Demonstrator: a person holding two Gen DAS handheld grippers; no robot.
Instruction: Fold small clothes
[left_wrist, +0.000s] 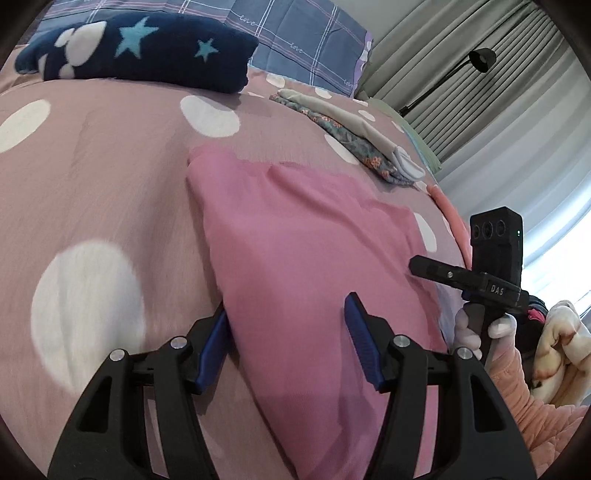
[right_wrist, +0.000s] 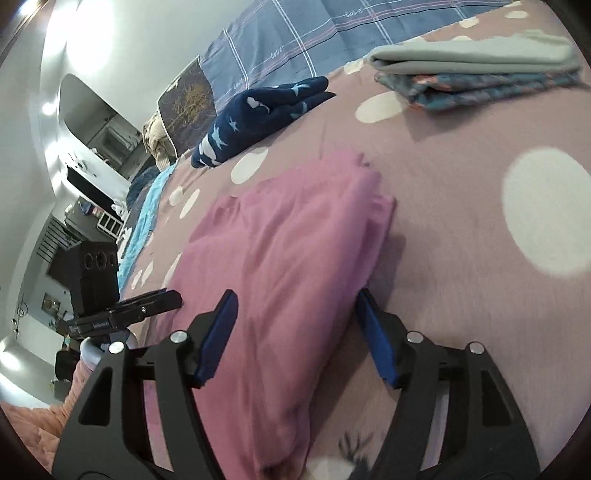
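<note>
Jaws of both grippers gape around the folded pink garment (left_wrist: 303, 266).

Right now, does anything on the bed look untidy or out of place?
Nothing stands out. The pink garment lies folded on the dotted bedcover, only slightly rumpled at its far corner. The grey and floral pieces are stacked, and the navy star fleece is folded.

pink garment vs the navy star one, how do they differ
The pink garment is plain; the navy star garment carries pale stars and white shapes. The pink one lies flat in front between the open left gripper and right gripper; the navy one sits as a thicker bundle farther back by the plaid pillow. Both rest folded on the dotted bedspread.
</note>
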